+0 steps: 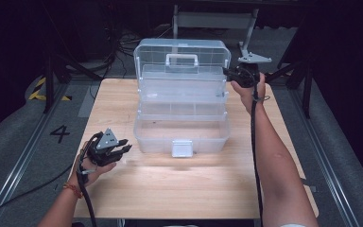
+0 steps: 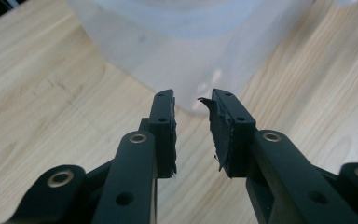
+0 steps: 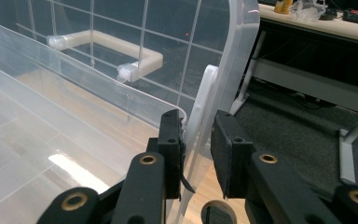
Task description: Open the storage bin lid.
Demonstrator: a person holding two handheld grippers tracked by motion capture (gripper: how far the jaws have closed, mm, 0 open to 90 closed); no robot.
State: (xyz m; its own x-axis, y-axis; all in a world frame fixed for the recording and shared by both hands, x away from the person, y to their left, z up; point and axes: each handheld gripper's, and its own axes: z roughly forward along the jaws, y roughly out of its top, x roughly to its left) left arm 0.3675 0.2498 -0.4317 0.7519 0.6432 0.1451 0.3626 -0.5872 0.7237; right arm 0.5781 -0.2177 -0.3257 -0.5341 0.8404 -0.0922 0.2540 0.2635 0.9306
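Dark floor and cables ring the wooden table [image 1: 179,189]; at the frame's centre stands the clear box [image 1: 182,127], lid [image 1: 182,54] swung up toward the top. My right gripper [image 3: 198,135] pinches the lid's thin side arm [image 3: 200,105] at the box's upper right. My left gripper [image 2: 192,105], lower left, waits slightly spread, holding nothing. I judge the box light, stiff, slick and a bit brittle; rims and the handle [image 1: 182,59] give the best hold.

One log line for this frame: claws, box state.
box: lid up | right claw: shut on lid edge | left claw: open, empty, by box front corner
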